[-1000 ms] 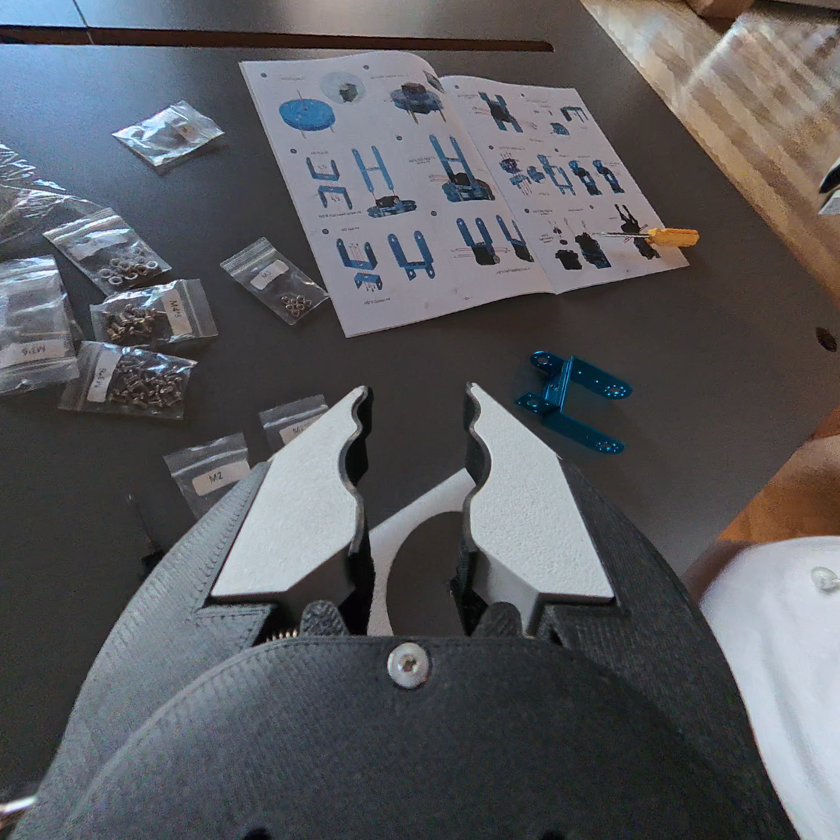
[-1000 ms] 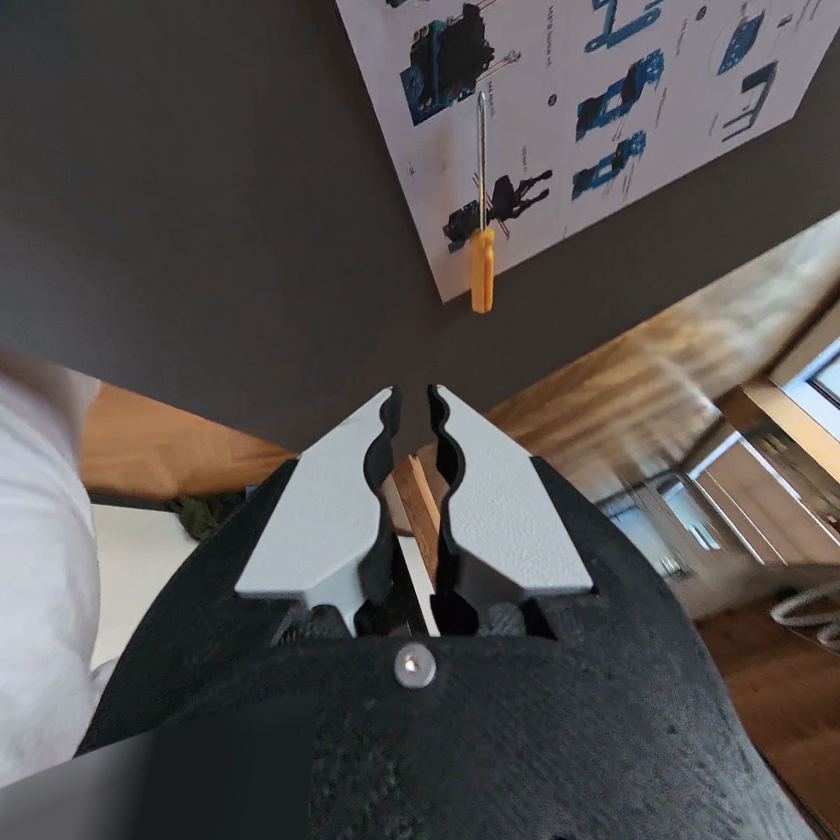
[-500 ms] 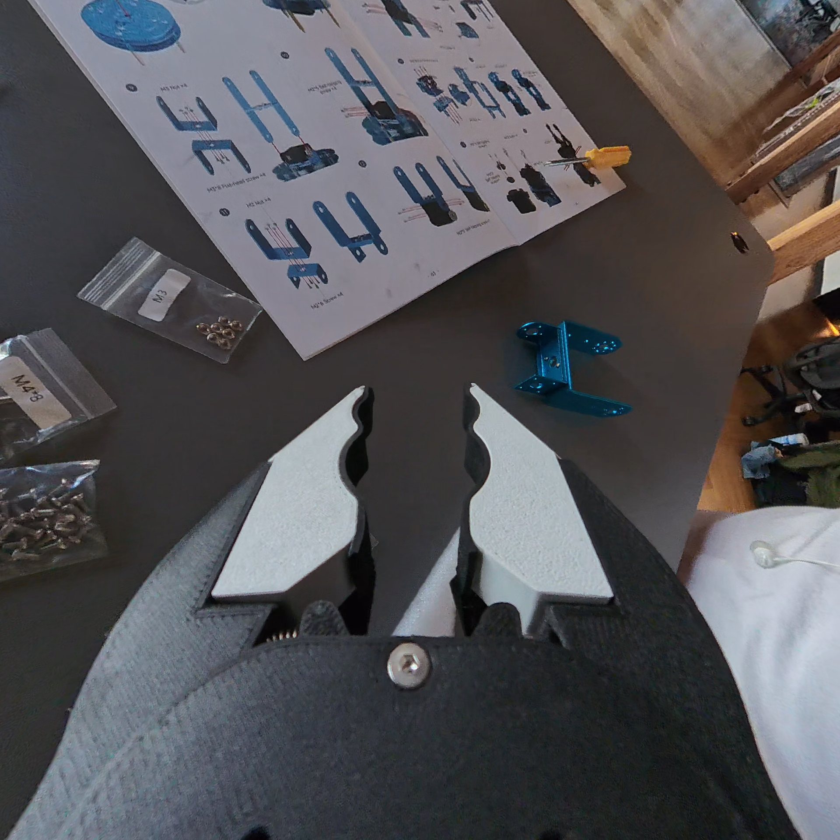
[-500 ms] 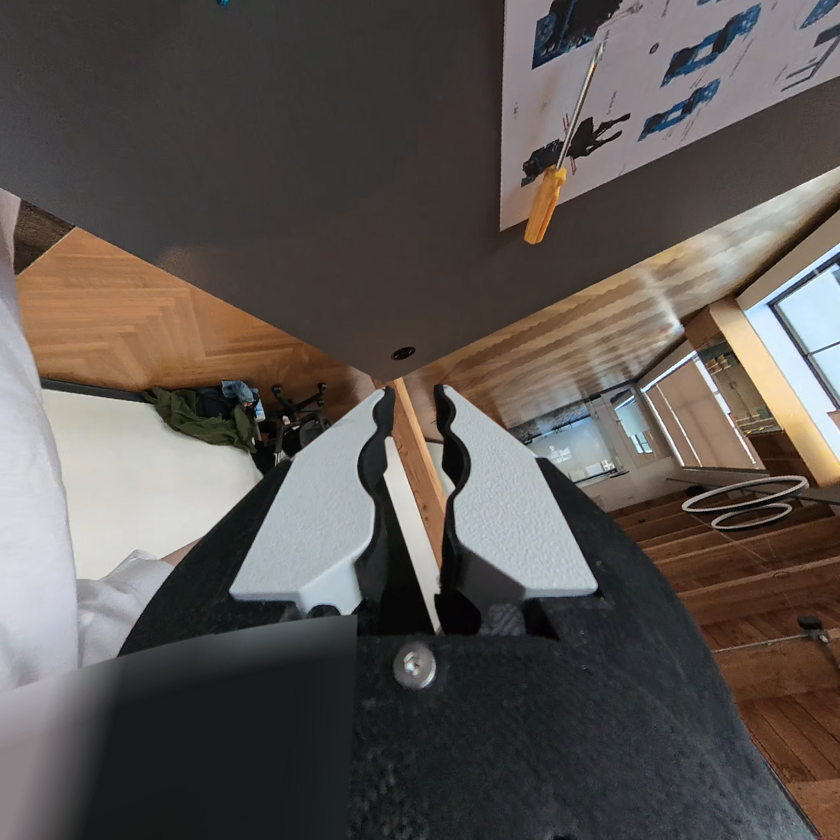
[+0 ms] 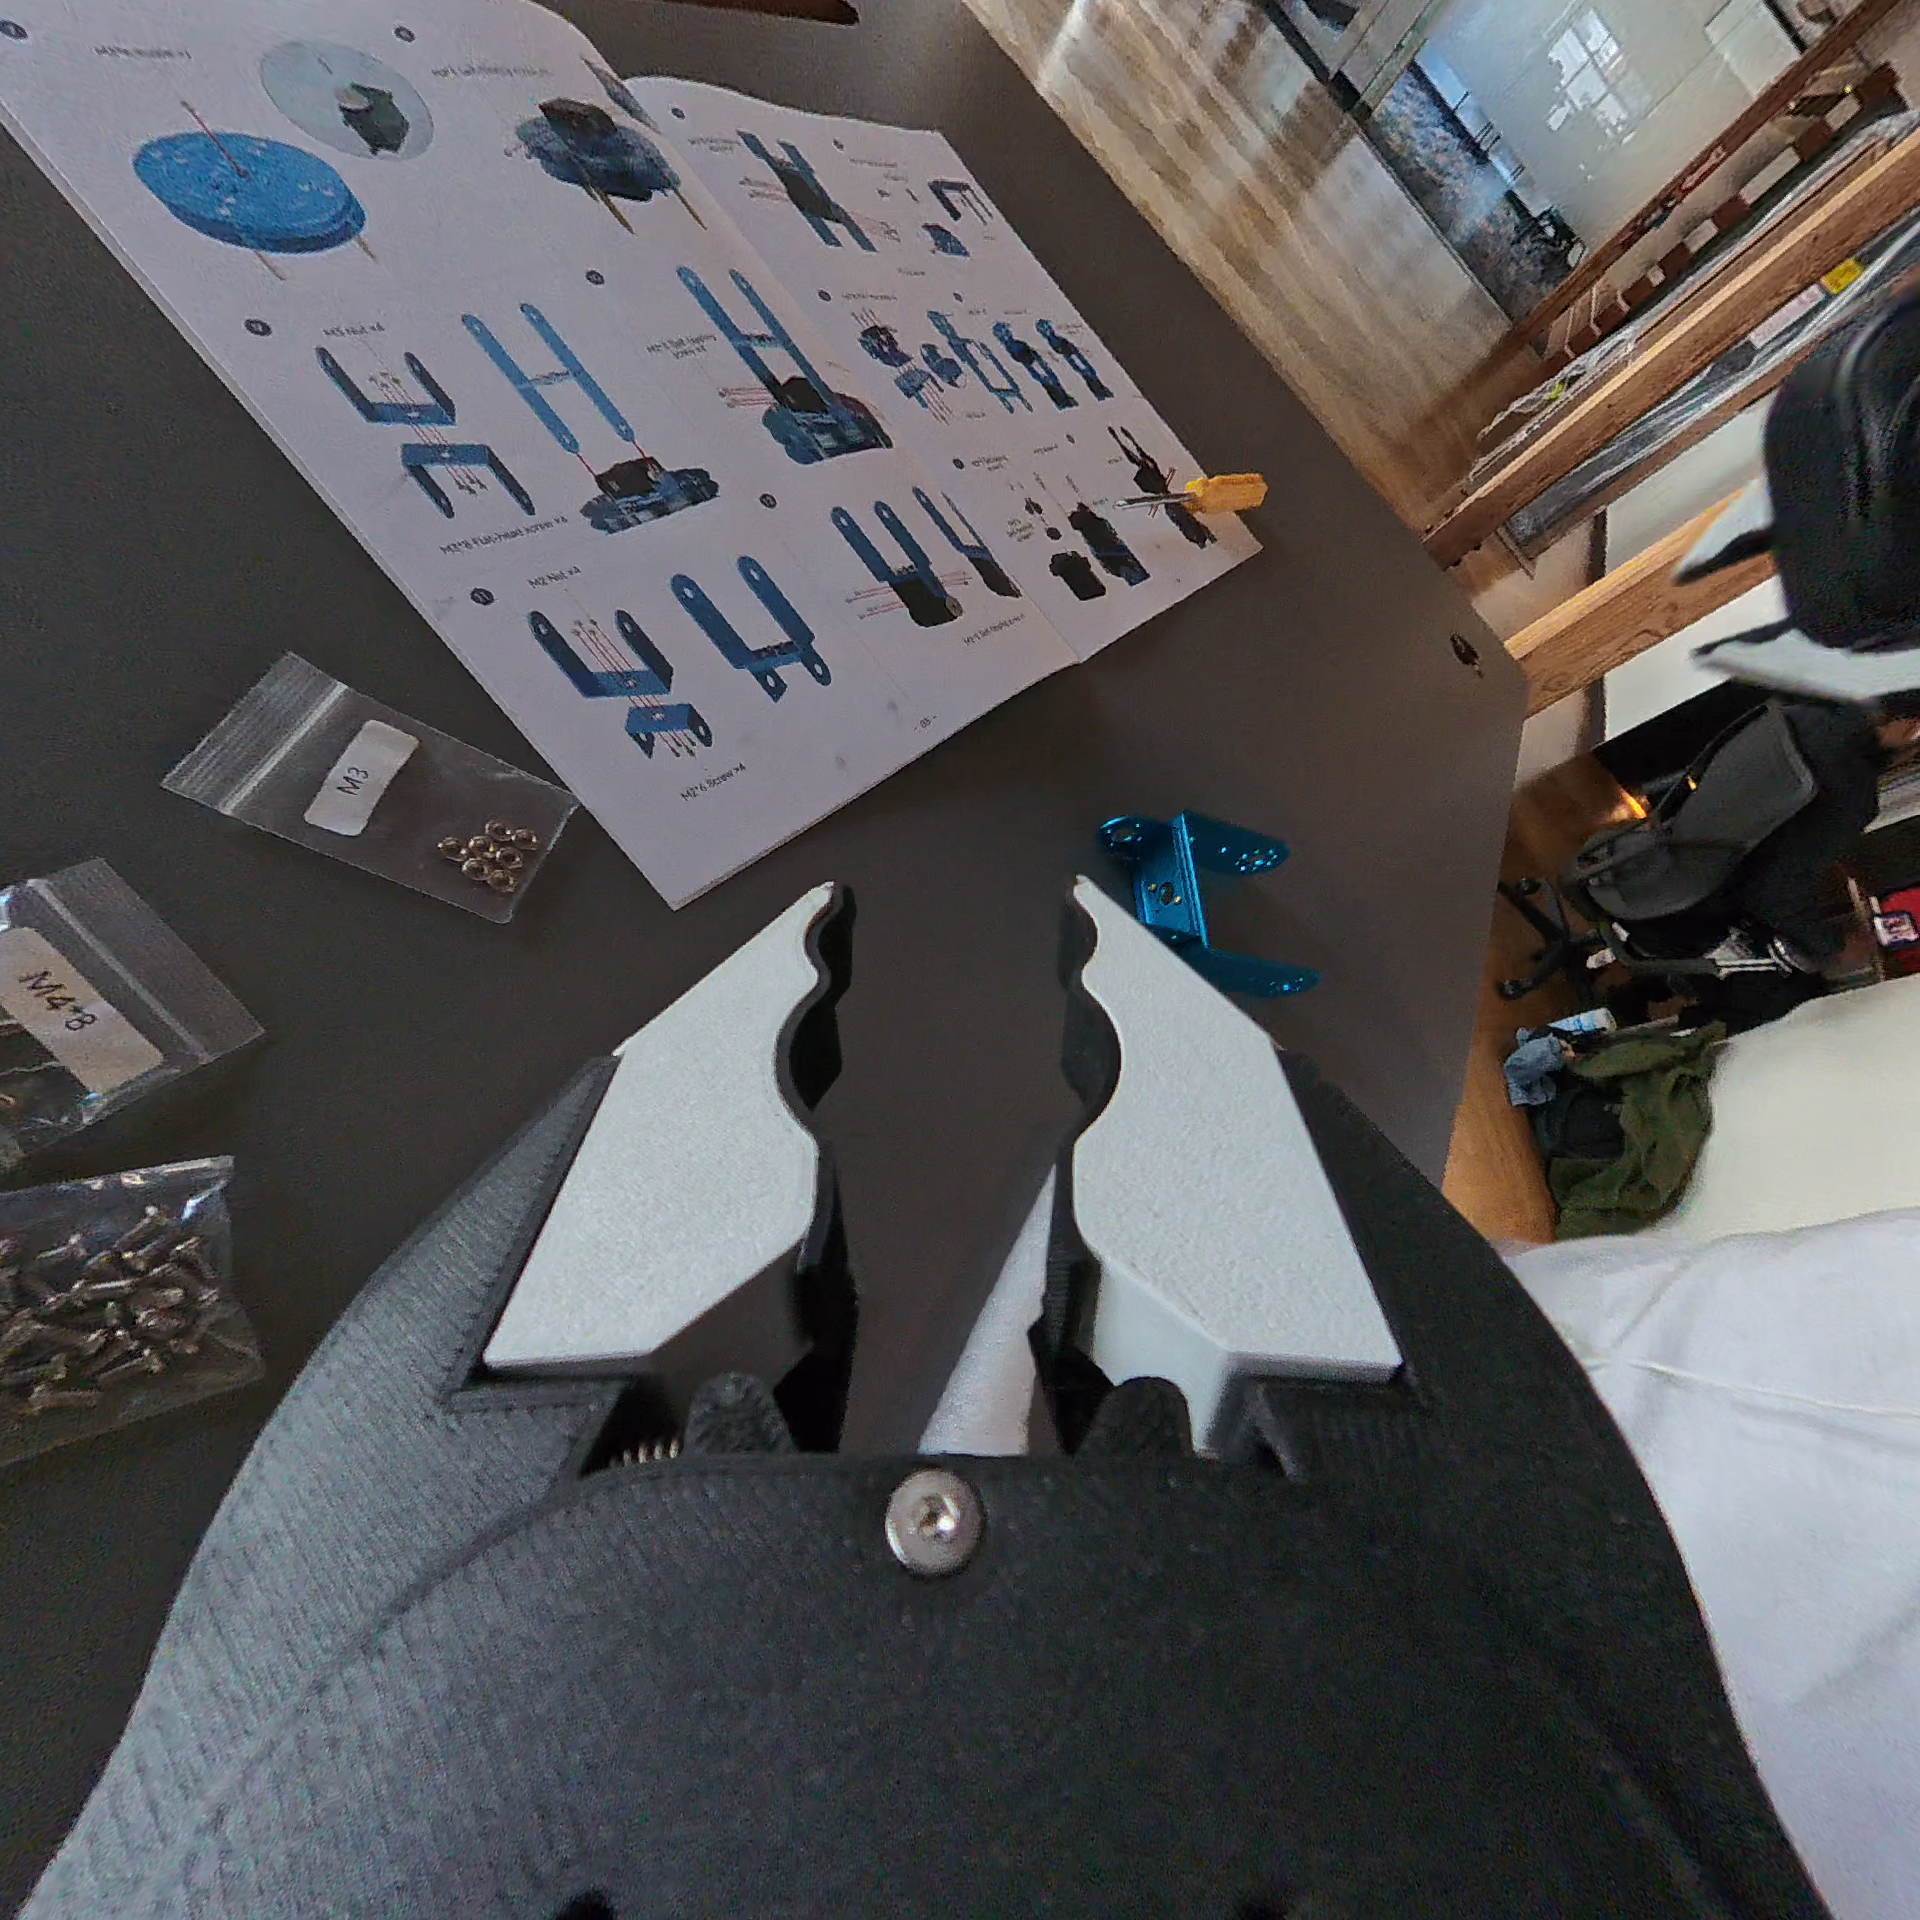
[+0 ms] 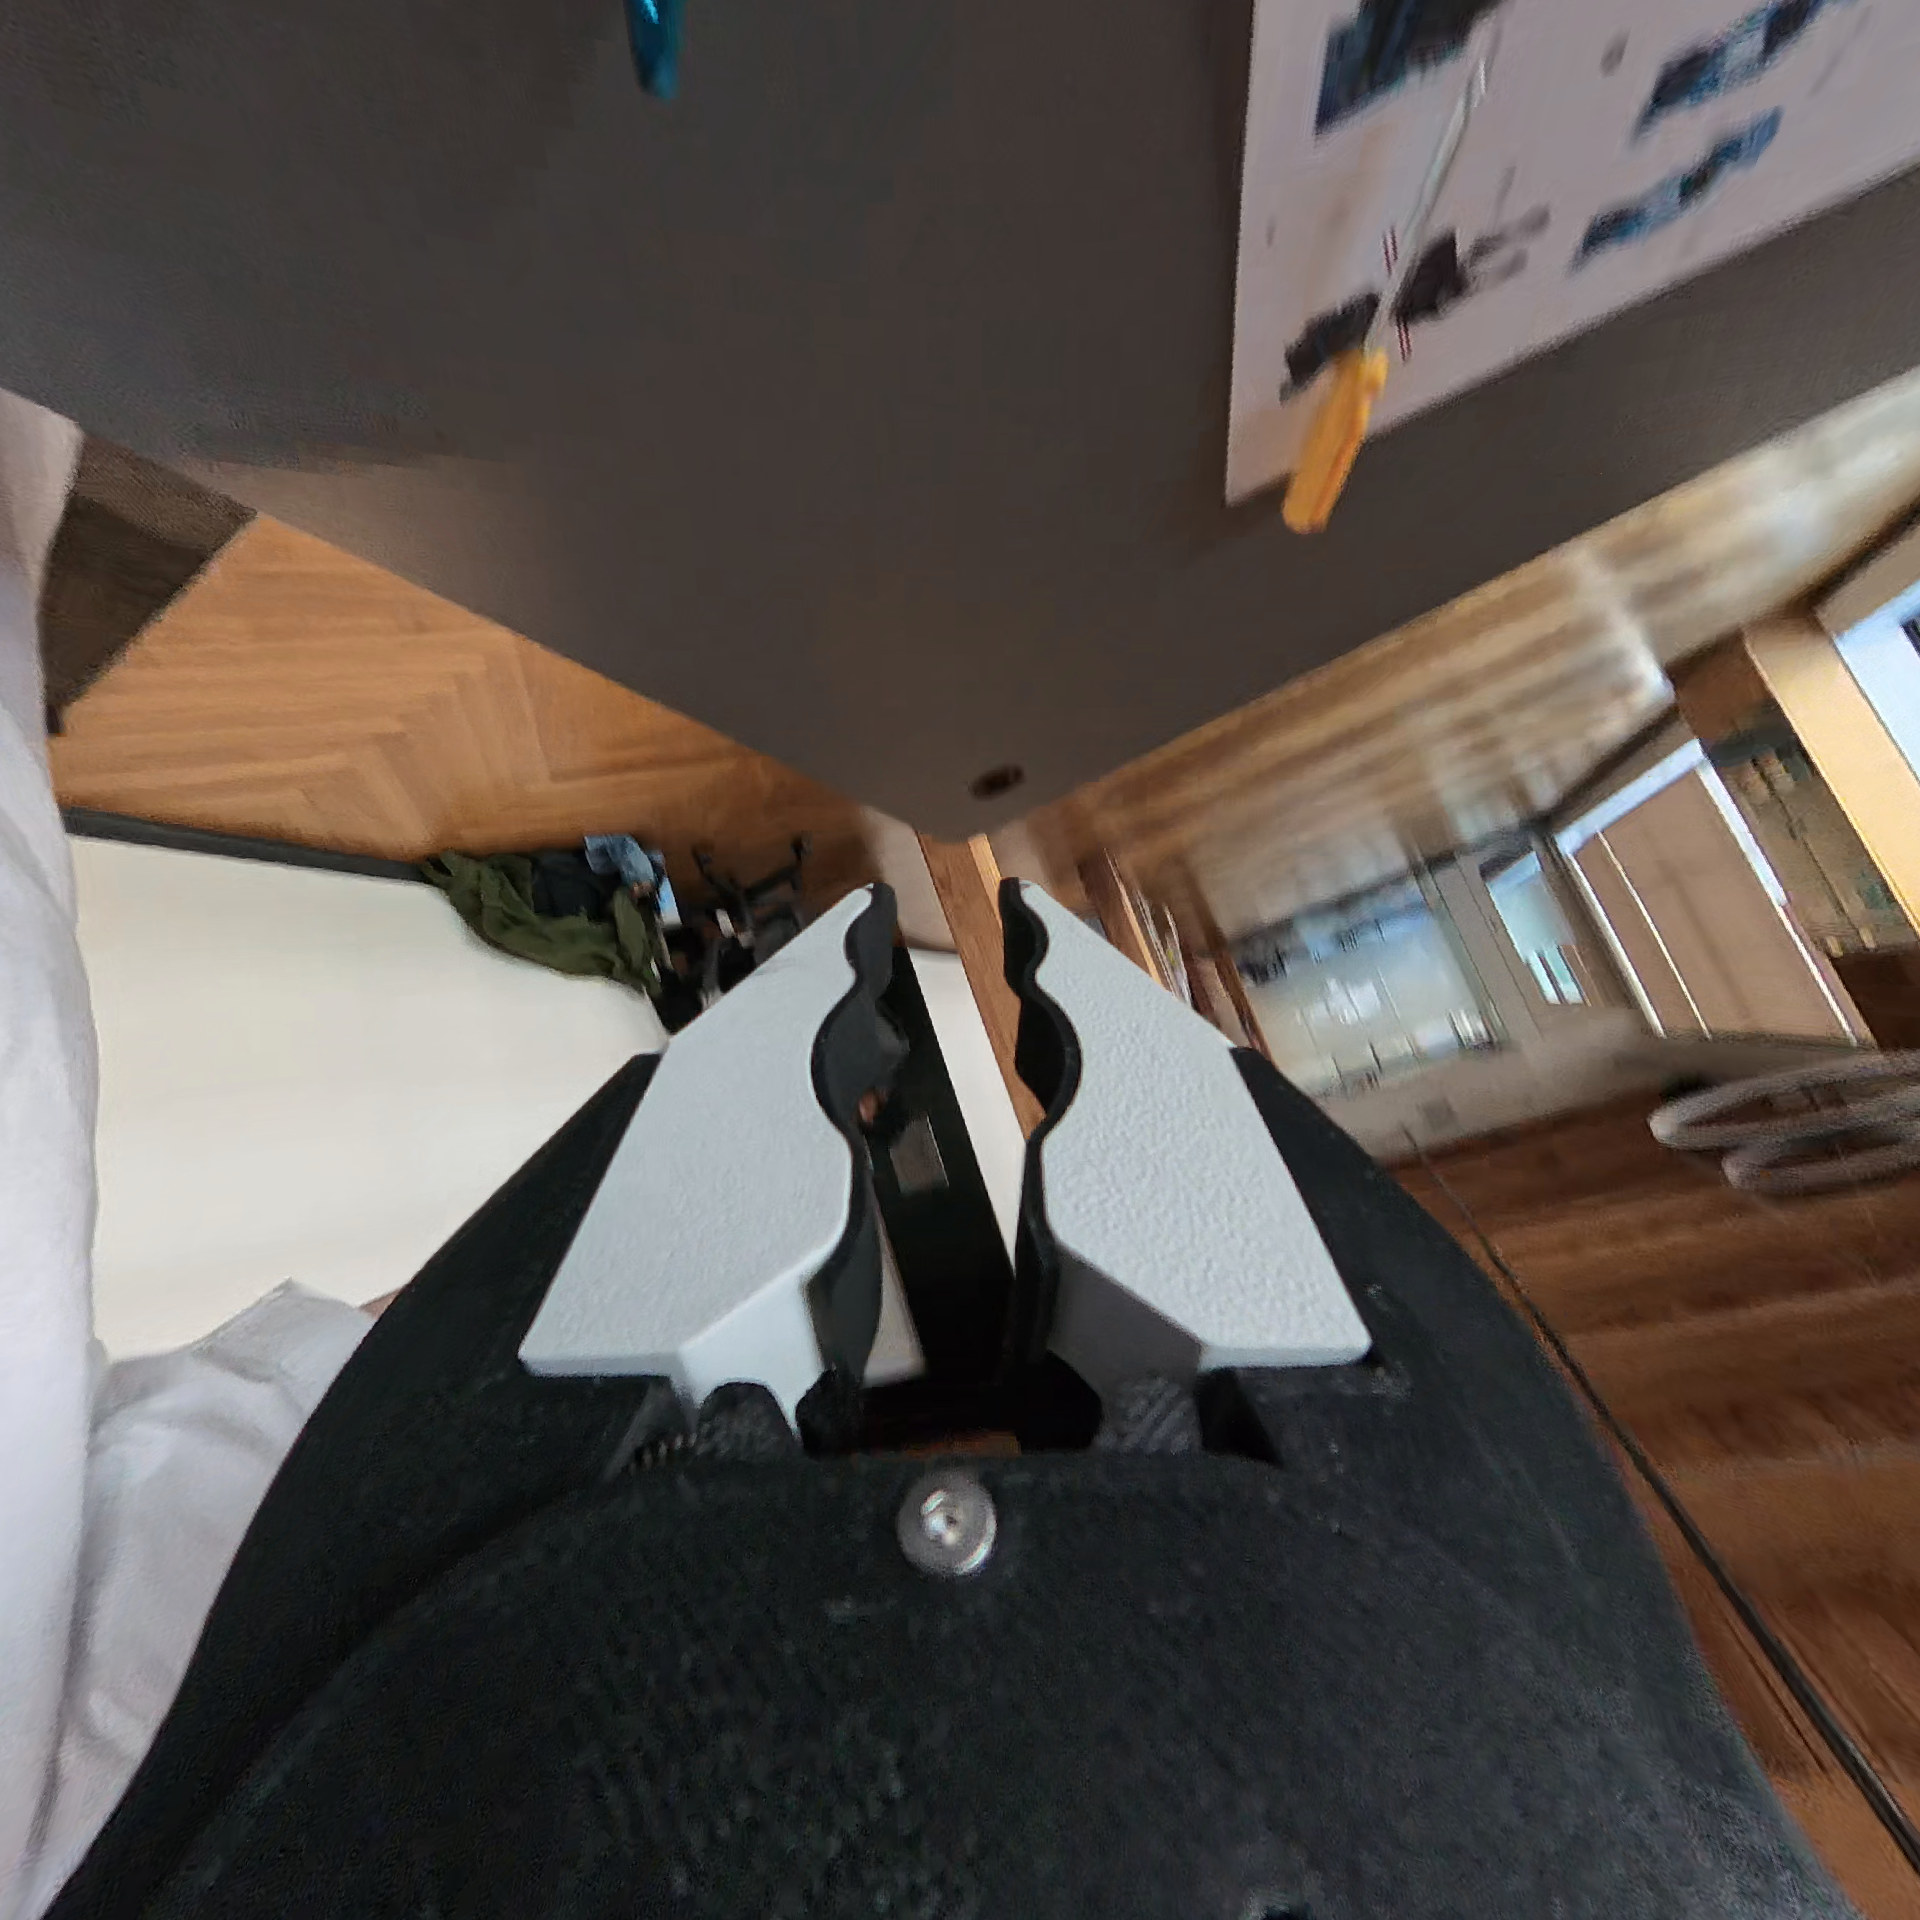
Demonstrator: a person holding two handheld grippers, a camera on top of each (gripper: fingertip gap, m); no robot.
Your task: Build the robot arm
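My left gripper [image 5: 954, 902] is open and empty, just above the dark table [image 5: 1039, 748]. A blue metal bracket [image 5: 1195, 904] lies on the table just ahead and right of its right fingertip, apart from it. An open instruction booklet [image 5: 623, 416] lies farther ahead, with a yellow-handled screwdriver [image 5: 1226, 490] on its right corner. My right gripper [image 6: 948, 896] is empty, its jaws a narrow gap apart, off the table's corner [image 6: 997, 779]. The screwdriver [image 6: 1335, 436] and booklet [image 6: 1558, 208] are ahead to its right. The bracket's tip [image 6: 655, 42] shows at the top edge. The right gripper also shows in the left wrist view [image 5: 1849, 540].
Clear bags of small hardware lie left of my left gripper: a bag of nuts [image 5: 364, 790], a labelled bag [image 5: 83, 1008] and a bag of screws [image 5: 104, 1288]. A person's white sleeve [image 5: 1714, 1455] is at the right. The wooden floor [image 6: 364, 675] lies beyond the table edge. There is about 25 centimetres between the tips of the two grippers.
My left gripper moved forward and right, nearer the blue bracket; most bags left view. My right gripper turned and drew back off the table corner, and its jaws opened slightly.
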